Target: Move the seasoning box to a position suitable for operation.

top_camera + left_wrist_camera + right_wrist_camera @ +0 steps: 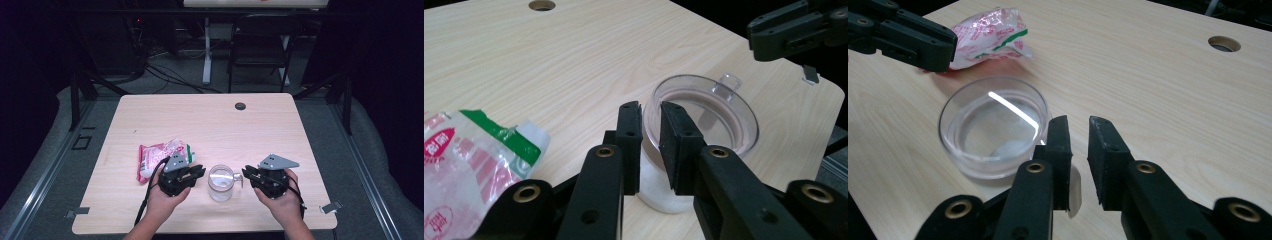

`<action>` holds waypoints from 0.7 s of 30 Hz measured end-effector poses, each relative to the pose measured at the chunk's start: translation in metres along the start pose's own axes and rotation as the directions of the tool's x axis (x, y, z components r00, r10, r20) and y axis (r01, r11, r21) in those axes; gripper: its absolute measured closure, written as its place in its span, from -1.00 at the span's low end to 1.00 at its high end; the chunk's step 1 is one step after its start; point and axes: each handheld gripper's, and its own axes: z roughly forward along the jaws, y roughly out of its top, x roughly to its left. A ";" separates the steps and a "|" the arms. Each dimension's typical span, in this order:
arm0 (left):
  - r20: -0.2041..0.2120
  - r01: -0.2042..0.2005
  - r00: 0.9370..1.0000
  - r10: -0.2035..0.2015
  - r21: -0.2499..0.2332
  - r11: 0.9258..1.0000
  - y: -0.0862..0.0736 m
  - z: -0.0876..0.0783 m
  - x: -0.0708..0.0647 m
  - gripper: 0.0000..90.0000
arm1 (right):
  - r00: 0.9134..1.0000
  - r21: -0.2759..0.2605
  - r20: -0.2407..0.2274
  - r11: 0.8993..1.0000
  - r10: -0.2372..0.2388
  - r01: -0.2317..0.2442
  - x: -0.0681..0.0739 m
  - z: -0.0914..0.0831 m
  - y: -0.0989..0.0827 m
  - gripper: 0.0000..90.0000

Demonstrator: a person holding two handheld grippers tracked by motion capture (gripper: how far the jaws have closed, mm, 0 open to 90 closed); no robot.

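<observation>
Clear plastic measuring cup (220, 182) stands upright on the counter (210, 125), near the front edge, between both grippers. A little white powder or grain sits at its bottom; otherwise it looks mostly empty.

Left gripper (197, 172): jaws nearly together, straddling the near rim of the cup in the left gripper view, one pad inside and one outside; cannot tell whether the pads actually press the wall.

Right gripper (247, 173): jaws narrowly parted at the cup's handle (237, 177); contact on the handle unclear.

Red-and-white snack bag (159, 158) lies flat behind the left gripper, apart from the cup, untouched.

Judgement: early stage. Cup being secured on both sides; bag not yet picked up, any pouring remains.
</observation>
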 end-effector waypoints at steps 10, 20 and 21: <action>0.005 -0.019 1.000 0.019 0.025 0.999 -0.016 0.005 -0.005 0.87 | 1.000 0.014 -0.010 1.000 -0.012 0.012 0.005 0.015 -0.006 0.81; 0.030 -0.015 0.999 0.013 0.063 0.998 -0.031 0.006 -0.007 0.90 | 0.999 0.013 -0.032 1.000 0.011 -0.011 0.006 0.020 -0.005 0.72; 0.026 -0.015 1.000 0.014 0.059 0.998 -0.032 0.007 -0.008 0.90 | 0.999 0.015 -0.032 1.000 0.019 -0.019 0.006 0.021 -0.006 0.71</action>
